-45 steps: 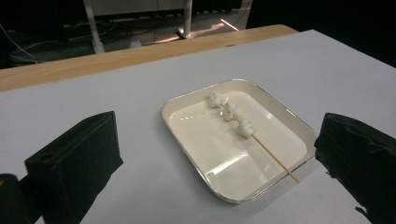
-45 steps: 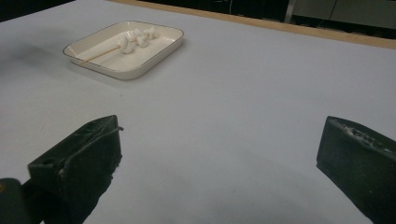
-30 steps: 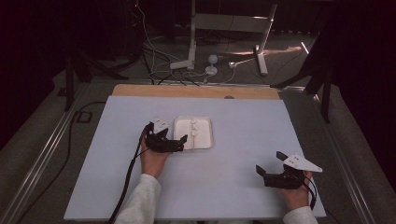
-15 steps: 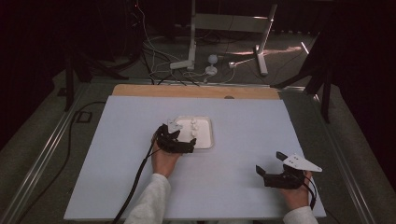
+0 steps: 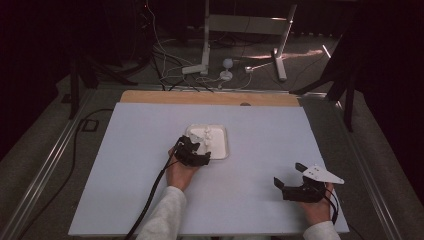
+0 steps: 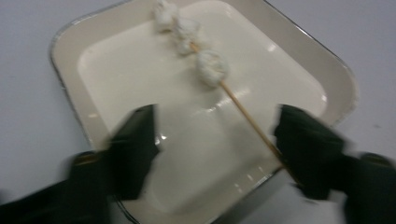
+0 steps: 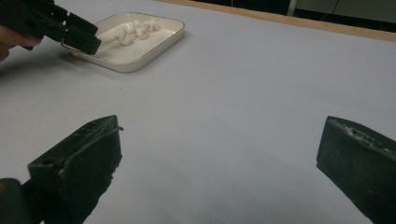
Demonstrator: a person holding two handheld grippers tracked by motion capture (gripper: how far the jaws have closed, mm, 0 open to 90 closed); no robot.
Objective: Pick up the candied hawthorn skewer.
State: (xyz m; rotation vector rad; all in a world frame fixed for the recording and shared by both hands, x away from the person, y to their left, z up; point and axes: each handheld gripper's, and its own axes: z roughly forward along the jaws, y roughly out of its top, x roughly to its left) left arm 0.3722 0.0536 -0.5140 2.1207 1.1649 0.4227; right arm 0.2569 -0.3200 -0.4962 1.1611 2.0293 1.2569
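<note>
Left gripper view shows the left tongs, moved over the tray, closing but apart around the skewer, likely a pickup; right tongs gape, idle.

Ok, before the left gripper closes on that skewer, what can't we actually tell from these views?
- Left gripper, left gripper view: jaws have just been closing and are motion-blurred; the skewer stick runs behind one jaw, so contact is unclear.
- High view: hand and gripper cover the tray's near corner and the stick end.
- Right gripper view: the left gripper hides the stick end.
- What the white pieces are: too blurred.
</note>
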